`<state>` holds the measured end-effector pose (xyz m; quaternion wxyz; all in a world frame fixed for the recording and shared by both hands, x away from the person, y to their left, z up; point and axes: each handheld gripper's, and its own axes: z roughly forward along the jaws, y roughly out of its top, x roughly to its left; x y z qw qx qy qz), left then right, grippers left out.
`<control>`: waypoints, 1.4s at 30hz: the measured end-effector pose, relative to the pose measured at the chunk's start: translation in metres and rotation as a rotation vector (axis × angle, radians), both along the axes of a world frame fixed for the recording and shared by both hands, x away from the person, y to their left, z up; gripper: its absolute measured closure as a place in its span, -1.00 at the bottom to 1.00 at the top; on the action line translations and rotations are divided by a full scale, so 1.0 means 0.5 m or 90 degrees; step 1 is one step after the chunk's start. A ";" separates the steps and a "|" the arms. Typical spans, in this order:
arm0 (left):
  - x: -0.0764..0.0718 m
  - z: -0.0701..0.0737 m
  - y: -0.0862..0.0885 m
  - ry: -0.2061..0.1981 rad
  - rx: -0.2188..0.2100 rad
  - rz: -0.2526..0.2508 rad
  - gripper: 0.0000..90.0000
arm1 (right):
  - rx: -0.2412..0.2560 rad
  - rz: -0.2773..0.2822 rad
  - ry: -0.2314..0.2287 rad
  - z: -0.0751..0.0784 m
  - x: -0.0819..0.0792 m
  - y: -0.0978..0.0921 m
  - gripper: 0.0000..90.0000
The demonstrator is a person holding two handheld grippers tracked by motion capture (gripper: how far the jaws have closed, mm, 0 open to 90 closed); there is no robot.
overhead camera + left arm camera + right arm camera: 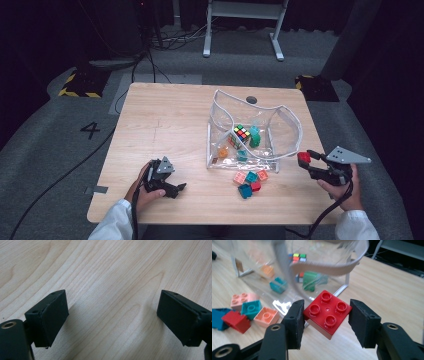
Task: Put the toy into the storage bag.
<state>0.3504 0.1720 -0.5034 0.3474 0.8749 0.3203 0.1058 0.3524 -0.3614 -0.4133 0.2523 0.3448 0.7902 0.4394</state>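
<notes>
My right gripper (326,317) clamps a red brick (327,312), studs up, beside the clear bag (280,125); its four studs are plain from the right gripper view, blurred from above. My left gripper (112,317) gapes over bare table (107,270).

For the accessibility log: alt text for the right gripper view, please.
The right tongs grip a red four-stud brick by two corners, above the wooden table. Behind stands a clear bag holding a colour cube and bricks; loose bricks lie left.
</notes>
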 end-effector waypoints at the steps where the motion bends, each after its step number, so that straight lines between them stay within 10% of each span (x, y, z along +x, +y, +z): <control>1: 0.000 0.000 0.000 0.000 0.001 0.000 -0.77 | 0.000 -0.005 -0.005 0.009 0.003 -0.003 0.06; 18: 0.000 0.000 0.000 0.002 -0.002 0.000 -0.77 | 0.014 -0.016 -0.056 0.158 0.074 -0.009 0.06; 42: 0.000 0.000 0.000 0.002 0.000 0.000 -0.77 | -0.049 0.083 -0.026 0.212 0.144 0.123 0.06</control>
